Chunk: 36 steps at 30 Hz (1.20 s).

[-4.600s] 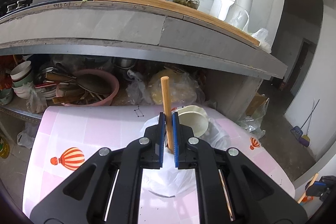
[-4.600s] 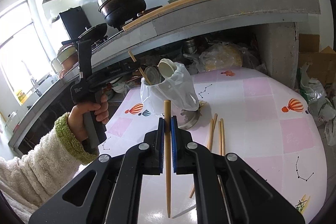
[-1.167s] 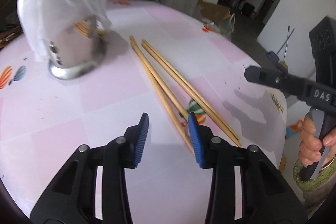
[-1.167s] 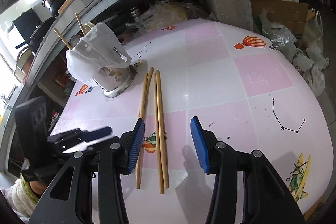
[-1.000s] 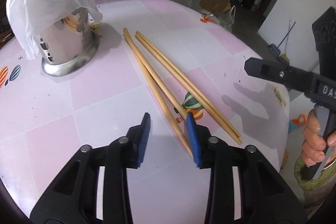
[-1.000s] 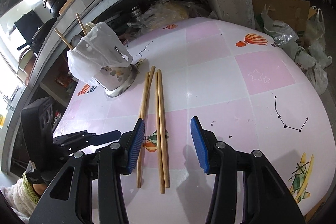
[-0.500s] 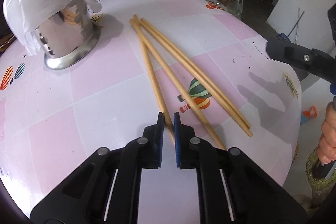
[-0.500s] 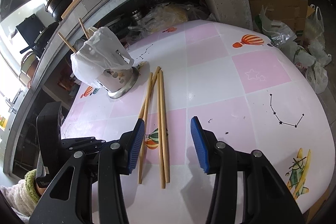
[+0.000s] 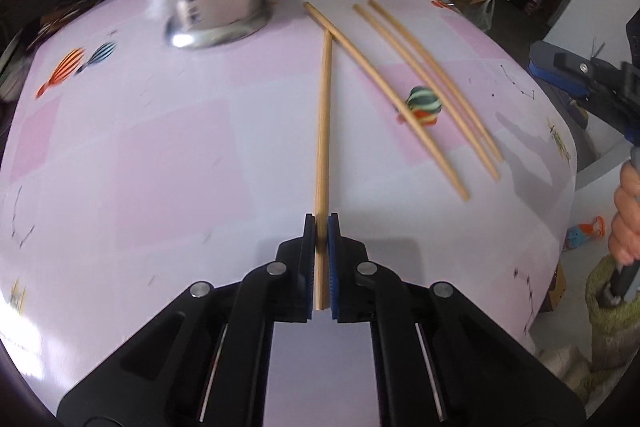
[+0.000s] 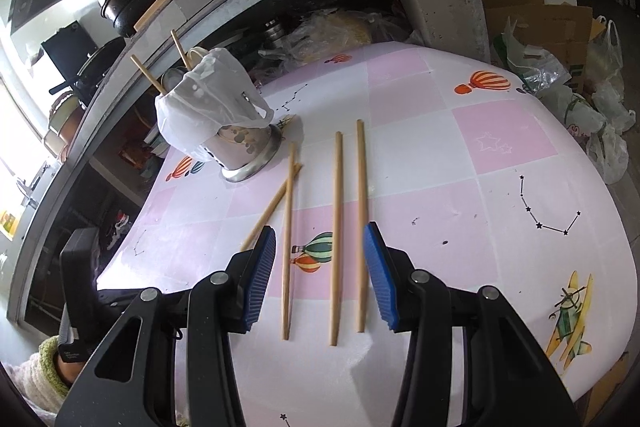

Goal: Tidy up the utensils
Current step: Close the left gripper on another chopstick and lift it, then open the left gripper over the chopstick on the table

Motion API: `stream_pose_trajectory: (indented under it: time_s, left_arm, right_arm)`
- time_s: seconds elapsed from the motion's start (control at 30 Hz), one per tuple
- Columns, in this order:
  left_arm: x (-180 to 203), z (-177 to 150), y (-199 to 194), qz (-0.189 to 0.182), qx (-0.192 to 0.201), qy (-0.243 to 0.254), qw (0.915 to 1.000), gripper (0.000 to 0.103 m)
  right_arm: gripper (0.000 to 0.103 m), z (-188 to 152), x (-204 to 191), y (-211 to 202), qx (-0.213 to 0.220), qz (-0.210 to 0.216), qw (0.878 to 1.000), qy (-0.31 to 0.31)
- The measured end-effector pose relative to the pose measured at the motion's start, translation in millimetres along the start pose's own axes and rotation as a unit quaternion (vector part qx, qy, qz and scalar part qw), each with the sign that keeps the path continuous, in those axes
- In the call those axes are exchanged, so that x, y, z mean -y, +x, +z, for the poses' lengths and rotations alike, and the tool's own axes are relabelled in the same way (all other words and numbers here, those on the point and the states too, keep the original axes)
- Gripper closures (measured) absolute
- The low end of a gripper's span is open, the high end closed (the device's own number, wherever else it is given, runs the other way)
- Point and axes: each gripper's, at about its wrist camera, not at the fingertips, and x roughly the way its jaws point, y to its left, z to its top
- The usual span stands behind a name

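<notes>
The left gripper (image 9: 321,261) has just closed: a second ago its jaws stood apart over the chopsticks, and now they are pinched tight on the near end of one chopstick (image 9: 323,131), which runs straight ahead from the jaws toward the holder (image 9: 218,15). Its far tip has swung away from the others and lies close to the neighbouring stick (image 9: 384,95), just short of the holder's base. Whether it is already lifted off the desk (image 9: 140,155) cannot be told. The right gripper (image 10: 320,283) has not closed on anything; its jaws remain wide, hovering over the near ends of the sticks, with the pair (image 10: 348,227) farthest from the holder lying between the blue pads. In the right view the holder (image 10: 240,143), draped in a white bag (image 10: 208,99), already has two chopsticks (image 10: 160,75) standing in it. So the pick is made on the left side, and three sticks are left on the desk beside the holder. The likely next step is to raise the gripped stick, tip it upright and drop it into the holder, taking care that the bag does not block the mouth.
</notes>
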Motion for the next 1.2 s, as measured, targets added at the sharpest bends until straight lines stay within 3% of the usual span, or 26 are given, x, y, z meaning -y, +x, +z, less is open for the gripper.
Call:
stream_pose_trajectory:
  time_s: [0.3, 0.73, 0.83, 0.93, 1.2]
  left_arm:
    - [-33.3, -28.7, -23.6, 0.021, 0.002, -0.051, 0.9985, 0.098]
    - [-43.4, -43.1, -35.4, -0.012, -0.010, -0.082, 0.9965, 0.098]
    - [-45.2, -39.9, -39.8, -0.011, -0.002, -0.077, 0.9970, 0.095]
    - [-47.4, -30.4, -45.0, -0.007, 0.012, -0.069, 0.9975, 0.080]
    - [-40.8, 27.8, -44.7, -0.016, 0.037, -0.013, 0.9991, 0.073]
  right_arm:
    - [0.058, -6.2, -13.5, 10.2, -0.019, 0.019, 1.000, -0.004]
    - [0.058, -12.6, -30.1, 21.3, -0.037, 0.040, 0.998, -0.016]
    - [0.058, -13.5, -31.5, 23.3, -0.041, 0.040, 0.998, -0.017]
    - [0.058, -14.1, -32.7, 25.6, -0.046, 0.040, 0.998, -0.020]
    - [0.058, -13.8, -35.2, 31.2, -0.052, 0.037, 0.998, -0.028]
